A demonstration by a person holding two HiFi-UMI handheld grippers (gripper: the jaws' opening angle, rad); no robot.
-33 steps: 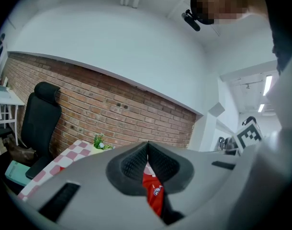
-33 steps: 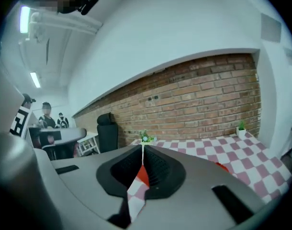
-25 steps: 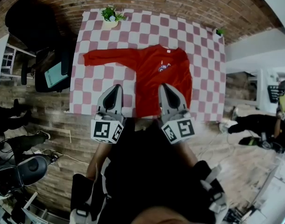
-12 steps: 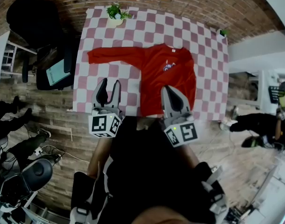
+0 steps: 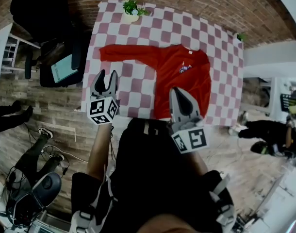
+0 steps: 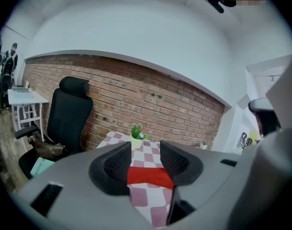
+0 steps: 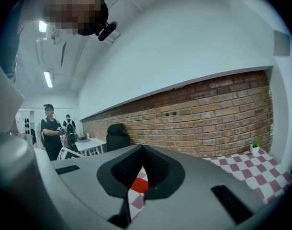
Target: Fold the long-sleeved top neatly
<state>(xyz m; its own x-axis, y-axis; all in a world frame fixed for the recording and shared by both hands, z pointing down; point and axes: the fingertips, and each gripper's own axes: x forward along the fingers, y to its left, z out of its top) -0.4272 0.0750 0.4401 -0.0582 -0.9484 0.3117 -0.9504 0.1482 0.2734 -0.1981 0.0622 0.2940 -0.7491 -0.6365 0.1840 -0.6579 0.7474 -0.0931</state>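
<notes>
Your left gripper has just been opening its jaws. They now stand apart with nothing between them. It hangs near the left edge of the table, toward the near corner and short of the long sleeve. Your right gripper is clenched and empty, at the near edge by the hem of the red top. I cannot tell whether it touches the cloth.

The top lies flat on the right half of the table, with this one sleeve stretched out toward the left edge.

I see three risks from here:
- **Shallow grip:** if the left jaws close too shallow, I think they take only a fold of the sleeve, and it slips out when you lift.
- **Deep grip:** if they go too deep, they may also pinch the checked cover and drag it. The small plant at the far edge could then tip.
- **Nothing holding the body:** a strong pull on the sleeve can slide the body and wrinkle it.
</notes>
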